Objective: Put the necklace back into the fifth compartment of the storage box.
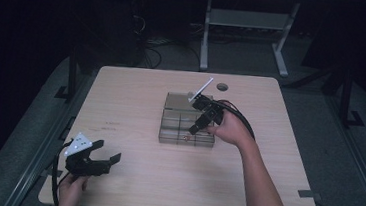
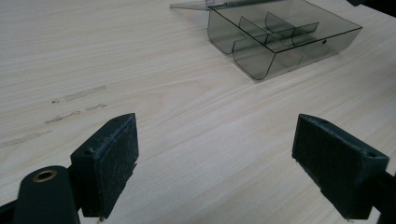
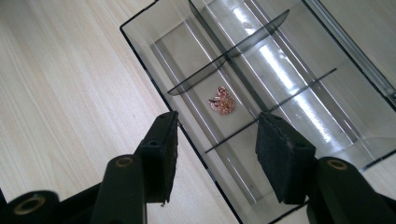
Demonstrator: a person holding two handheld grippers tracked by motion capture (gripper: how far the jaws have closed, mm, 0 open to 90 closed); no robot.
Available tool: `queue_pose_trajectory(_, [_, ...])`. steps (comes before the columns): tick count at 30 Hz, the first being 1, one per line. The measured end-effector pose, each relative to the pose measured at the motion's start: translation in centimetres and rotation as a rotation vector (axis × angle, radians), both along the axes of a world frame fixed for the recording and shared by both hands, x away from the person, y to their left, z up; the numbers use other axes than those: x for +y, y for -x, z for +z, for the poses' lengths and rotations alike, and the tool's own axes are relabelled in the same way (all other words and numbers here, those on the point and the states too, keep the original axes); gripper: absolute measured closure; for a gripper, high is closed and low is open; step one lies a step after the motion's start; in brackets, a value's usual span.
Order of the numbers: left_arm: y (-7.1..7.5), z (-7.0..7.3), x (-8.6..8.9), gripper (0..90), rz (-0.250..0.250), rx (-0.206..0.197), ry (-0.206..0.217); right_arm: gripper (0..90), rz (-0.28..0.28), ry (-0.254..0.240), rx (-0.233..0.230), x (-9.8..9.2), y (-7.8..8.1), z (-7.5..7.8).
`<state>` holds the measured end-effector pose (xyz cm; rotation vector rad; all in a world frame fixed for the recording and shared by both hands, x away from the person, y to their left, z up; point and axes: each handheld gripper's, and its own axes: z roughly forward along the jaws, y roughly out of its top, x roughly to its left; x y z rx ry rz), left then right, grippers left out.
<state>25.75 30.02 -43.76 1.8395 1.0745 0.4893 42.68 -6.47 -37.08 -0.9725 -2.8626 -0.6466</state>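
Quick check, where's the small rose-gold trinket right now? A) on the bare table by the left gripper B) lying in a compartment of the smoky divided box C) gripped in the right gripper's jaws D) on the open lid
B: the right gripper view shows the trinket lying on the floor of a compartment of the box, ahead of the right gripper, whose jaws stand apart with nothing between them.

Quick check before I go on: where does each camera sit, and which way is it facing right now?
High view: above the person's side, looking forward and down on the table; both forearms, left gripper, right gripper show.
Left gripper view: rides the left gripper, low over the wood, its open fingers towards the divided box.
Right gripper view: rides the right gripper, looking down into the box at a small pink trinket beyond open fingers.
All three share the box.
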Motion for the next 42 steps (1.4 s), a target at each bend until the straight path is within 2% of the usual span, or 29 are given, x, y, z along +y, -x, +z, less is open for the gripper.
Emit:
queue_pose_trajectory(6, [-0.1,-0.1,-0.1,14.3,-0.008,0.003,0.004,45.7,-0.006,0.005,0.002,-0.4,0.1,0.0])
queue_pose_trajectory(11, [-0.1,0.0,0.3,14.3,0.001,0.010,0.028,44.9,-0.001,0.009,-0.001,-0.7,0.4,0.2])
queue_pose_trajectory(20, [0.0,0.0,0.0,14.3,-0.004,0.001,0.011,43.3,0.030,0.044,-0.016,-0.5,1.4,0.3])
queue_pose_trajectory(28, [0.0,-0.1,-0.1,14.3,-0.005,0.002,0.011,43.2,0.032,0.040,-0.007,-0.8,2.0,0.0])
queue_pose_trajectory(42, [0.0,-0.1,-0.2,14.3,-0.008,-0.004,0.001,42.7,0.025,0.016,-0.036,-2.0,3.1,0.5])
